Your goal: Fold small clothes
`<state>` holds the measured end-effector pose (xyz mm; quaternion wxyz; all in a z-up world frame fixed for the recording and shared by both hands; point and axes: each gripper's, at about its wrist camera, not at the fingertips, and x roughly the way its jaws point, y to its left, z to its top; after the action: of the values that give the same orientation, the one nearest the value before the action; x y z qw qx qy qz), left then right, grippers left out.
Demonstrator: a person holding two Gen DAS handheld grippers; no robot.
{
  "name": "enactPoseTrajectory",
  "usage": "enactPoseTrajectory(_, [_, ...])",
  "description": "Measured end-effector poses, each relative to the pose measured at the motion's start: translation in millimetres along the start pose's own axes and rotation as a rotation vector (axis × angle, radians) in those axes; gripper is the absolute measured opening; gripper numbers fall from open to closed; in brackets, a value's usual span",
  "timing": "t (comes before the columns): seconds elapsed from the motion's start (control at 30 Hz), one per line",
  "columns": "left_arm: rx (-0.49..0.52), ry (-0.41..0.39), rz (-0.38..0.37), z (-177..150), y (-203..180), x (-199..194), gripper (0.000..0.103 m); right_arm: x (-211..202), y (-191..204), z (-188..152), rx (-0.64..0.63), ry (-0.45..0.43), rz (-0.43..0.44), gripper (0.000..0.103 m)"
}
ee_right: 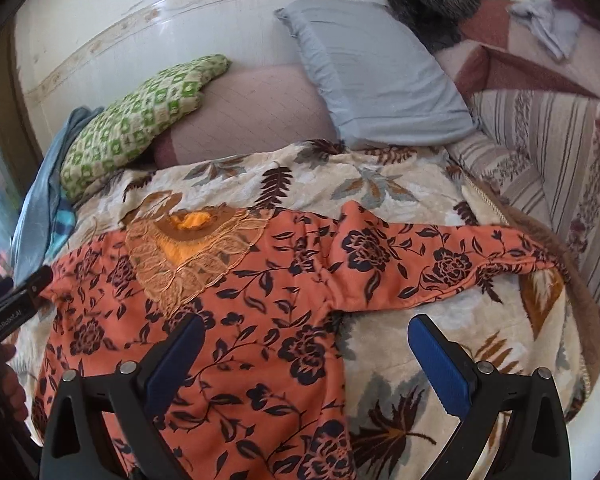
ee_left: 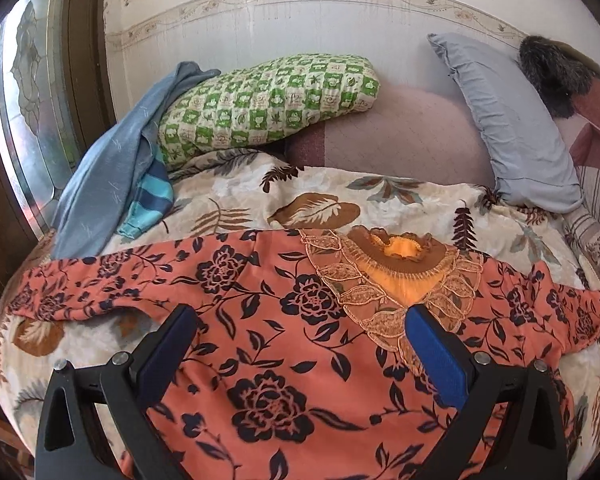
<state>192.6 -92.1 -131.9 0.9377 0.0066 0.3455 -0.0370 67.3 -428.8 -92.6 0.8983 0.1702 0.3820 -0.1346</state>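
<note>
An orange dress with dark flowers (ee_left: 284,344) lies spread flat on the leaf-patterned blanket (ee_left: 320,196), its lace collar (ee_left: 396,280) toward the pillows and both sleeves stretched out sideways. My left gripper (ee_left: 300,314) hovers open above the chest of the dress, with nothing between its blue pads. In the right wrist view the same dress (ee_right: 260,304) fills the lower left, its right sleeve (ee_right: 440,260) reaching right. My right gripper (ee_right: 306,326) stands open over the dress's right armpit and side edge. The left gripper's body (ee_right: 16,300) shows at the far left edge.
A green checked pillow (ee_left: 268,100), a grey pillow (ee_left: 512,120) and a pink cushion (ee_left: 400,132) lean against the wall. Blue clothes (ee_left: 112,176) lie heaped at the left by the window. A striped cover (ee_right: 552,152) and a dark furry item (ee_right: 432,0) sit at the right.
</note>
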Motion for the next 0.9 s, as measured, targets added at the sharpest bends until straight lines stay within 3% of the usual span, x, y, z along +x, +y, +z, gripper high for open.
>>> enactPoseTrajectory(0.13, [-0.027, 0.052, -0.010, -21, 6, 46, 0.103, 47, -113, 8, 0.451, 0.045, 0.128, 0.099])
enactPoseTrajectory(0.2, [-0.023, 0.114, -0.006, -26, 10, 61, 0.103, 64, -165, 9, 0.641, 0.057, 0.141, 0.087])
enactPoseTrajectory(0.37, [-0.028, 0.080, 0.005, -19, 19, 68, 0.103, 101, -246, 4, 0.970, 0.071, 0.107, 0.073])
enactPoseTrajectory(0.47, [-0.034, 0.075, 0.000, -16, 22, 69, 0.103, 120, -278, 1, 1.118, 0.020, 0.099, 0.073])
enactPoseTrajectory(0.57, [-0.025, 0.067, 0.008, -16, 22, 68, 0.103, 125, -293, 16, 1.139, -0.078, 0.074, 0.064])
enactPoseTrajectory(0.63, [-0.018, 0.062, 0.014, -15, 21, 68, 0.103, 132, -296, 30, 1.089, -0.080, 0.061, 0.037])
enactPoseTrajectory(0.67, [-0.017, 0.059, 0.015, -15, 21, 67, 0.103, 137, -295, 33, 1.085, -0.050, 0.050, 0.011])
enactPoseTrajectory(0.73, [-0.016, 0.046, 0.017, -12, 22, 65, 0.103, 130, -283, 43, 1.070, -0.075, 0.059, 0.006])
enactPoseTrajectory(0.83, [-0.016, 0.007, 0.038, -7, 28, 56, 0.103, 106, -236, 73, 0.825, -0.152, 0.054, 0.005])
enactPoseTrajectory(0.9, [-0.032, -0.022, 0.050, -2, 36, 49, 0.103, 91, -192, 91, 0.709, -0.162, 0.140, 0.005])
